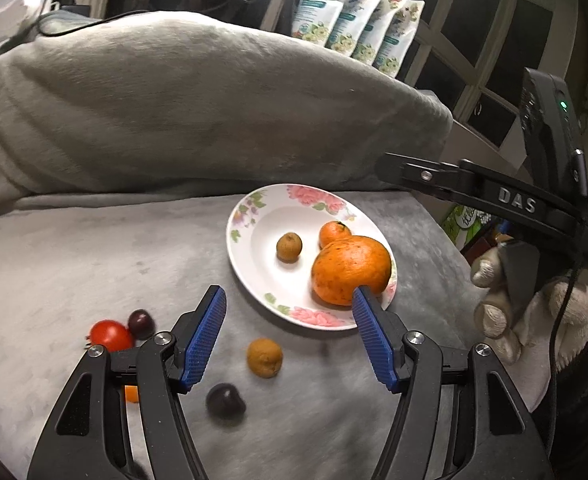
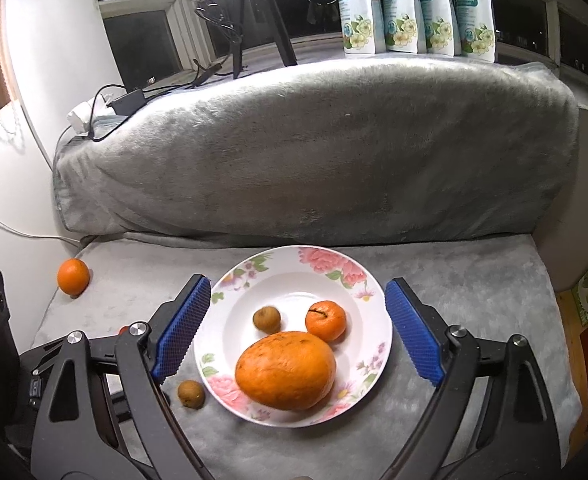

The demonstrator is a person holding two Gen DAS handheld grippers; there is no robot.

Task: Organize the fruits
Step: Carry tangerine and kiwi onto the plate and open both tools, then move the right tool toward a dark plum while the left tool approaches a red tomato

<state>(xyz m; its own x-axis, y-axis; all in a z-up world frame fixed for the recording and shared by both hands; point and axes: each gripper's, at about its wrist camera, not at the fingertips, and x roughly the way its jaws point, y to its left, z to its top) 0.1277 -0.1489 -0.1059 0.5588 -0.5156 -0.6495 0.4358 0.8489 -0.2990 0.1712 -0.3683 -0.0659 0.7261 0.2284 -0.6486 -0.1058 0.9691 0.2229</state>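
Right wrist view looks straight down onto the floral plate (image 2: 368, 280), which sits on the grey blanket (image 2: 474, 300) in front of the big grey cushion (image 2: 314, 152). On the plate: a large orange (image 2: 286, 370) at the near side, a small mandarin (image 2: 326, 320) touching it just behind, and a small brown fruit (image 2: 267, 319) beside the mandarin toward the plate's middle. The right hand-held gripper (image 2: 298, 328) hangs over the plate with its blue pads (image 2: 182, 328) spread wide, one at each side of the rim, gripping nothing. Off the plate, a second brown fruit (image 2: 191, 394) lies just beside its near-left rim, and another mandarin (image 2: 73, 276) sits well apart to the left. From the left wrist view, the left hand-held gripper (image 1: 288, 320) is also wide apart and empty, near the plate's (image 1: 254, 204) edge, one pad overlapping the large orange (image 1: 350, 268). On the blanket near the plate lie a brown fruit (image 1: 265, 358), two dark plums (image 1: 225, 400) (image 1: 141, 323) and a red tomato (image 1: 110, 334). White floral packs (image 2: 414, 4) stand behind the cushion.
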